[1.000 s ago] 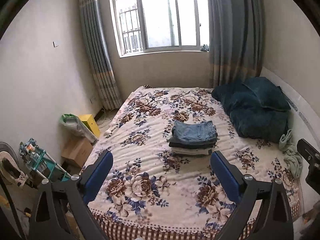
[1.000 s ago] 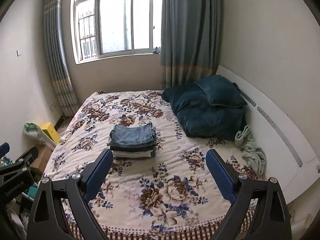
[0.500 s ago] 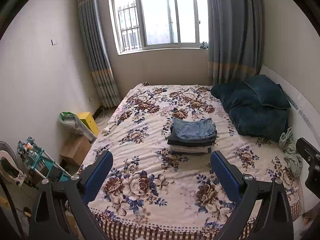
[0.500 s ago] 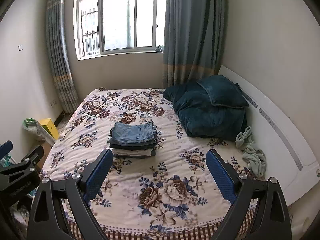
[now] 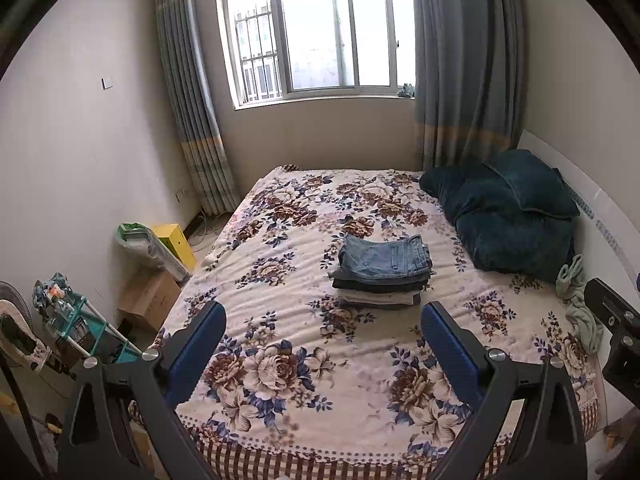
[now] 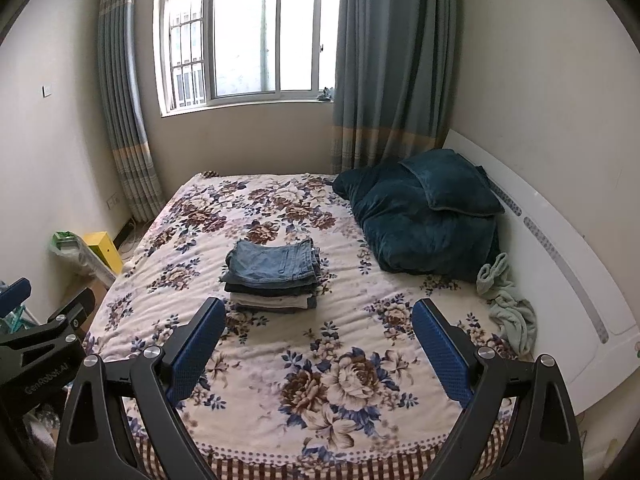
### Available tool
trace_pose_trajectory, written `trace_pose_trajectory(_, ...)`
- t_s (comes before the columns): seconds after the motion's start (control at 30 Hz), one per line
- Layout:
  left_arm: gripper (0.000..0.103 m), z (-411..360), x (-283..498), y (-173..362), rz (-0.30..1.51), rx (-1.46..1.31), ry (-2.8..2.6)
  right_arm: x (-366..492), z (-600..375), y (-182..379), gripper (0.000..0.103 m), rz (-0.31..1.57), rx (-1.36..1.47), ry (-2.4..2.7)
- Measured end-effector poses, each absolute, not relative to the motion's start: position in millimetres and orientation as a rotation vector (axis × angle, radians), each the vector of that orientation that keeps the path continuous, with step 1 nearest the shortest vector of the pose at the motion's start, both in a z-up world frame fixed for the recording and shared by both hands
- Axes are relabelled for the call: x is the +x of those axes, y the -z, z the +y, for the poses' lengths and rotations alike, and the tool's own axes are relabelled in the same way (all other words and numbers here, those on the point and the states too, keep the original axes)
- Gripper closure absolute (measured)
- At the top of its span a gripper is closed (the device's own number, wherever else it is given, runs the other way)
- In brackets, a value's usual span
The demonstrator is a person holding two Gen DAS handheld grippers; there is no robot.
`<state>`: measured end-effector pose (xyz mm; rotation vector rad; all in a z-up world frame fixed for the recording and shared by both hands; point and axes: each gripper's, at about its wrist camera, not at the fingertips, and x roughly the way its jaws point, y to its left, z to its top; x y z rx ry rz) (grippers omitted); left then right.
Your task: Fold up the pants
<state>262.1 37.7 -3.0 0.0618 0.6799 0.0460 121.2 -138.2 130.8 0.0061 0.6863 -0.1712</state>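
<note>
Daylight from one barred window point(image 5: 320, 36) falls across a bedroom whose bed point(image 5: 280, 280) wears a floral cover. On the floor at far left stand one teal rack point(image 5: 76, 320), one cardboard box point(image 5: 150, 300) and one yellow box point(image 5: 176, 240) behind a plastic-wrapped bundle point(image 5: 148, 246). Two curtains flank the window, one on each side. Near the middle of the bed sits one stack of folded pants point(image 5: 382, 272), a blue denim pair on top; about four layers show, though the lower ones are hard to count. Right of the stack lie one dark teal blanket point(image 6: 420, 232) with one matching pillow point(image 6: 452, 184) on it, then one pale green cloth point(image 6: 508, 300) crumpled against the white headboard point(image 6: 560, 260). The left gripper point(image 5: 322, 342) and right gripper point(image 6: 316, 334) both hover over the bed's near edge, well apart from the stack, jaws spread wide and grasping nothing.
</note>
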Motion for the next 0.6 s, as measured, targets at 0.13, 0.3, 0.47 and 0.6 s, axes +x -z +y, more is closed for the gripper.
trace_pose_trajectory(0.13,0.003,38.1,261.6,2.8,0.679,0.059,-0.044,121.4,-139.1,-130.4,0.007,0.689,0.009,0.167)
trace_pose_trajectory(0.3,0.003,37.9,259.0,2.5,0.672,0.059,-0.043,118.9,-139.6,-127.9,0.007,0.690,0.012,0.163)
trace_pose_trajectory(0.47,0.003,36.9,258.0,0.5,0.663,0.059,-0.043,119.0,-141.6,-127.2,0.007,0.690,0.017,0.162)
trace_pose_trajectory(0.6,0.003,35.6,256.9,-1.7,0.654,0.054,-0.033,120.2,-141.6,-126.9,0.007,0.689,0.020,0.161)
